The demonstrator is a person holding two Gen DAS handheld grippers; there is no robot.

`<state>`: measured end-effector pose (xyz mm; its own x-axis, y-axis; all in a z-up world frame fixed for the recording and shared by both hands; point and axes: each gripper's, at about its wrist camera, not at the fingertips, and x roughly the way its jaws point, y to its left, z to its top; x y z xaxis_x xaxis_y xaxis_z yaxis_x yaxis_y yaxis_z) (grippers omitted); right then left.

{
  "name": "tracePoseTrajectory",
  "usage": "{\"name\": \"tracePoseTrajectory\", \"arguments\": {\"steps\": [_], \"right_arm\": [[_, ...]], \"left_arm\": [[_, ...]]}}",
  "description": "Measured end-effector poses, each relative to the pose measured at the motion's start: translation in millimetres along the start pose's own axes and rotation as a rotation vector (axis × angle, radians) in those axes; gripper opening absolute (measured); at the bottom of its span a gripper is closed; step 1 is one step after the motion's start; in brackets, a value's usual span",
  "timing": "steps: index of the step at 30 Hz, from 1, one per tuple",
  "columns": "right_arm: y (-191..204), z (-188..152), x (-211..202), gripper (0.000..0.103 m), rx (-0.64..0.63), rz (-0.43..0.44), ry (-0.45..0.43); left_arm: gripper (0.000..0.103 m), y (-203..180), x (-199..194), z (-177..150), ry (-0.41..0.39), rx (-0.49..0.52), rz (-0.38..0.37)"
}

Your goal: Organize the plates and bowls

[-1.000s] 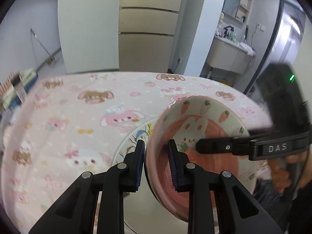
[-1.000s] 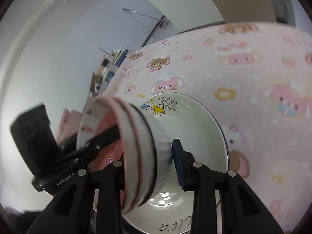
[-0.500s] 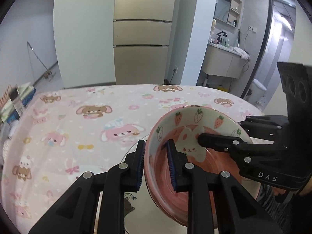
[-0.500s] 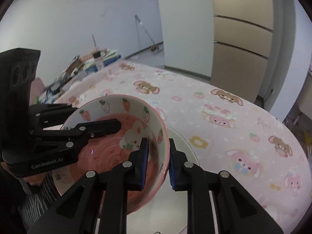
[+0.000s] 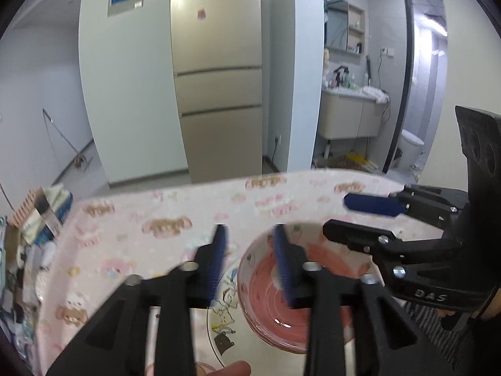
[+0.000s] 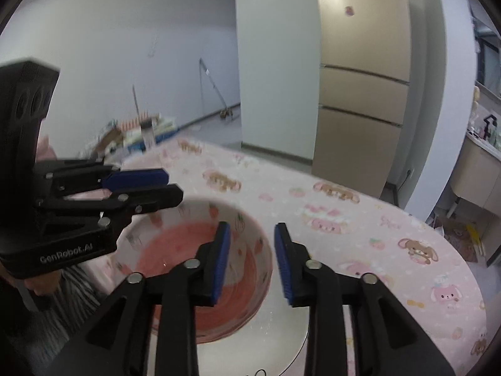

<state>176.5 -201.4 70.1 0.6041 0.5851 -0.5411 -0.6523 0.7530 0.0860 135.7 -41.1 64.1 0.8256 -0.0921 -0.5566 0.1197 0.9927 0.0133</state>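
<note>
A pink bowl with strawberry prints along its rim sits in a white cartoon-printed plate on the pink tablecloth. My left gripper hovers over the bowl's left rim with its jaws opening; the rim lies between the pads and neither pad presses on it. In the right wrist view my right gripper straddles the right rim of the bowl the same way, jaws opening and pads clear, above the plate. Each gripper shows in the other's view: the right gripper and the left gripper.
The round table carries a cartoon-animal cloth. Boxes and books are piled beyond its left edge. A beige fridge and a bathroom vanity stand behind. A striped sleeve and a fingertip are close by.
Both grippers were shut on opposite rims of the tilted bowl; they have let go, their jaws have spread, and both have risen. The bowl now rests level in the plate.
</note>
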Motion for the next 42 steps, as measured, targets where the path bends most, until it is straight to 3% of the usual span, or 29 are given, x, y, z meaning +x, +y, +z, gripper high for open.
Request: {"name": "tracePoseTrajectory", "arguments": {"steps": [1, 3, 6, 7, 16, 26, 33, 42], "right_arm": [[1, 5, -8, 0.065, 0.003, -0.006, -0.022], [2, 14, -24, 0.074, 0.008, -0.027, -0.07], [3, 24, -53, 0.1, 0.027, -0.046, -0.145], [3, 27, -62, 0.103, 0.034, -0.046, -0.172], [31, 47, -142, 0.103, 0.014, -0.052, -0.33], [75, 32, -197, 0.103, -0.043, -0.1, -0.401], [92, 4, -207, 0.103, -0.074, -0.165, -0.43], [83, -37, -194, 0.103, -0.033, -0.177, -0.403]], "left_arm": [[0.067, 0, -8, 2, -0.023, -0.003, 0.018], [0.085, 3, -28, 8, -0.089, -0.011, 0.055], [0.103, 10, -55, 17, -0.156, -0.04, 0.029], [0.103, 11, -63, 19, -0.18, -0.044, 0.034], [0.103, -4, -140, 32, -0.308, -0.004, 0.066], [0.103, -31, -211, 16, -0.402, 0.012, 0.072], [0.103, -43, -225, -15, -0.429, 0.012, 0.098], [0.103, -42, -198, -55, -0.365, 0.009, 0.115]]}}
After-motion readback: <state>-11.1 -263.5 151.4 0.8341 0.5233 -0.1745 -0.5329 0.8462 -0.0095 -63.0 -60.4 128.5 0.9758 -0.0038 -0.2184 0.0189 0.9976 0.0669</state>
